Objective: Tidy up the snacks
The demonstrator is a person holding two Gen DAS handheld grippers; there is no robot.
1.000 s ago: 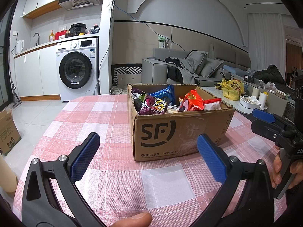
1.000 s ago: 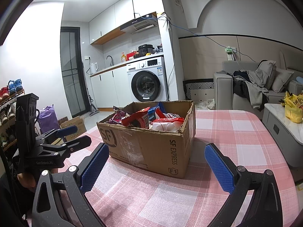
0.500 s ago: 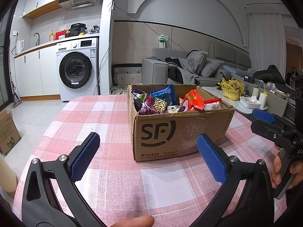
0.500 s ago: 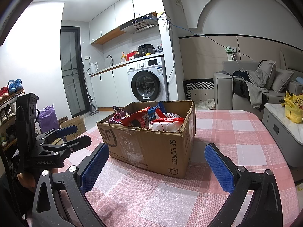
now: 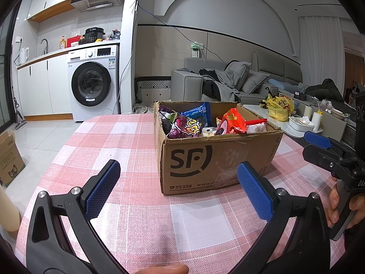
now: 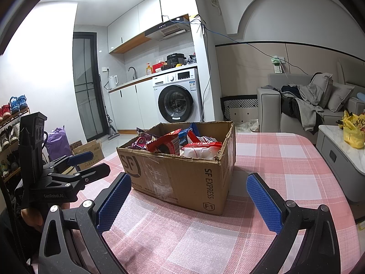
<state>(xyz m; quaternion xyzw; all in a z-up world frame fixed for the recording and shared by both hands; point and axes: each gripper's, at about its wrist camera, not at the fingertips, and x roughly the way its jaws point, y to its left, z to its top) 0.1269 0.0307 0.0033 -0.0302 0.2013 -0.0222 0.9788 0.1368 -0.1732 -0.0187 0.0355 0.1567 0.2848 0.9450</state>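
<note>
A cardboard box [image 5: 219, 157] printed with "SF" is placed on a table covered by a pink and white checked cloth [image 5: 127, 141]. The box is open at the top and is filled with snack packets: a purple packet [image 5: 184, 127] and a blue packet [image 5: 198, 113] are seen at its left side in the left wrist view, and a red packet [image 5: 232, 122] with a white one [image 5: 257, 126] at its right side.

The left gripper [image 5: 178, 183] is held low over the cloth, just in front of the box. Its two blue pads are spread wide and nothing is held between them. The right gripper [image 6: 188, 197] is held in the same way near the box corner marked "SF EXPRESS"; its pads are also wide apart and empty. No packet is touched by either gripper.

In the left wrist view the right gripper is seen at the right edge, held by a hand [image 5: 342, 207]. In the right wrist view the left gripper is seen at the left edge.

A washing machine [image 5: 93, 82] and a grey sofa [image 5: 189, 86] are visible behind the table.
</note>
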